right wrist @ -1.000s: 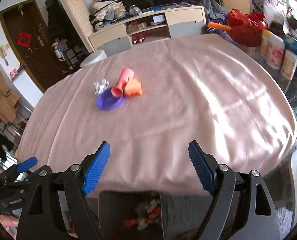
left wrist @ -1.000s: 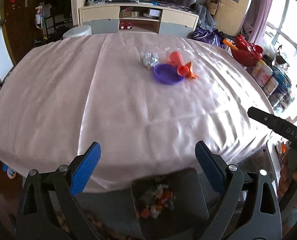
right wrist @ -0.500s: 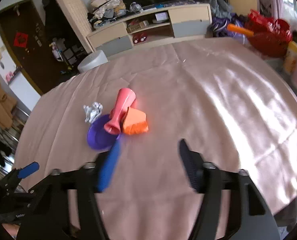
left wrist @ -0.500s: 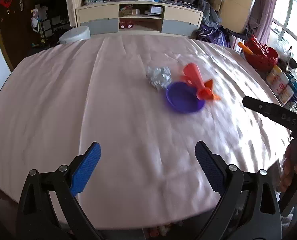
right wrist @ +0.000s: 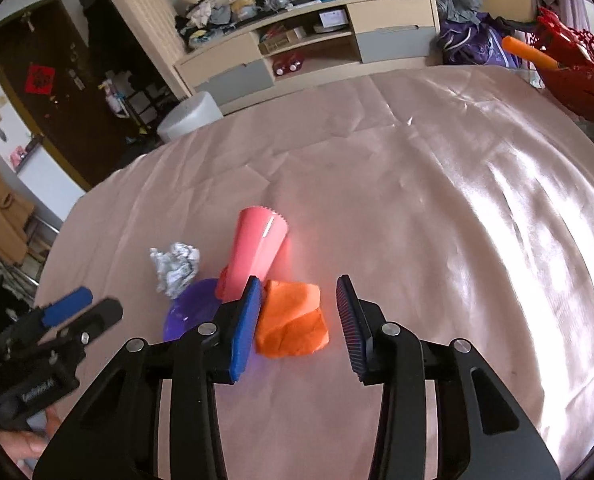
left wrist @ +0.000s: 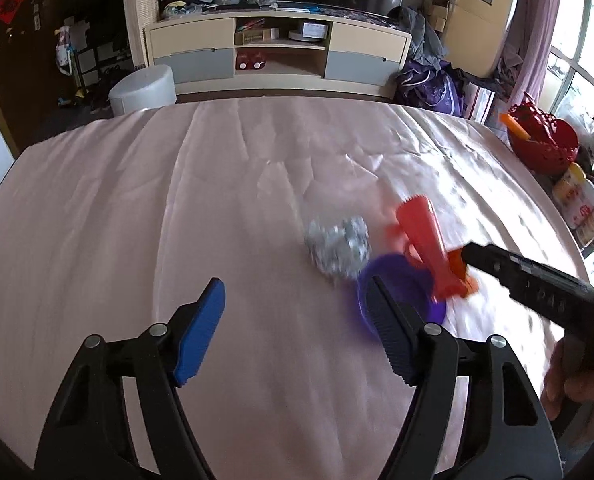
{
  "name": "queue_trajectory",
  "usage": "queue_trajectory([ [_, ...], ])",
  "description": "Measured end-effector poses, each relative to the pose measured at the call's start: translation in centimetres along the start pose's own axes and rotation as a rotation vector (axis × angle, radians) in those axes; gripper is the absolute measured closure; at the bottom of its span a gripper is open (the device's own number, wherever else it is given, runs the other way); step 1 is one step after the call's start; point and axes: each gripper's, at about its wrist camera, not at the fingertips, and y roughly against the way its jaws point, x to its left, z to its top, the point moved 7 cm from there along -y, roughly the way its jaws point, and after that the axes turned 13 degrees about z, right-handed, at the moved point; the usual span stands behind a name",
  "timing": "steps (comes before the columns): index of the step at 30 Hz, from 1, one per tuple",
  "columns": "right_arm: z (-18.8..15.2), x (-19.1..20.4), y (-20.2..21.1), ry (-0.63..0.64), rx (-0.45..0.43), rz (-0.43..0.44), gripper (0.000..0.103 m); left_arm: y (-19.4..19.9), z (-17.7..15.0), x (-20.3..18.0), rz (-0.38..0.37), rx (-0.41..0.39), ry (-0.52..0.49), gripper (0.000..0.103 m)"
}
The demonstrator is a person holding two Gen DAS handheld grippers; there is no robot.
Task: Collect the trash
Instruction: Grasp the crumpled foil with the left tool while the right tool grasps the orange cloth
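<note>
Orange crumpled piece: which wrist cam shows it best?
Right wrist view. The orange crumpled piece lies sharp and nearly whole between the closing right gripper fingers. In the left wrist view only a blurred sliver shows behind the red cup.

No legible text, gripper body lettering point(right wrist: 37, 390) blurred

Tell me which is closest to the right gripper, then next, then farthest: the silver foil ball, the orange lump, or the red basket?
In the right wrist view, from the right gripper:
1. Orange lump, between its closing jaws.
2. Silver foil ball, further left.
3. Red basket, far right, past the table.
</note>
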Motion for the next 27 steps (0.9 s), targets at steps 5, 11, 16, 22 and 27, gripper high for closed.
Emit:
queue_trajectory([
  [5,-0.1,-0.5,-1.2,-0.003,0.024,0.022,0.062,-2.9,1.2,-1.0,0.002,0.017,-0.018,0.035],
  [11,0.2,-1.3,-1.9,0.027,0.020,0.004,0.068,-5.5,1.8,-2.7,-0.024,0.040,-0.057,0.054],
  [16,-0.1,-1.5,-1.4,0.047,0.012,-0.002,0.071,-5.8,1.3,-4.1,-0.038,0.042,-0.084,0.085],
  [22,-0.7,-1.9,0.4,0.054,0.010,-0.024,0.074,-4.2,1.0,-4.1,-0.030,0.028,-0.089,0.090],
  [27,-1.0,-1.1,3.6,0.053,-0.018,-0.024,0.075,-0.5,0.9,-2.8,-0.016,-0.005,-0.070,0.090],
])
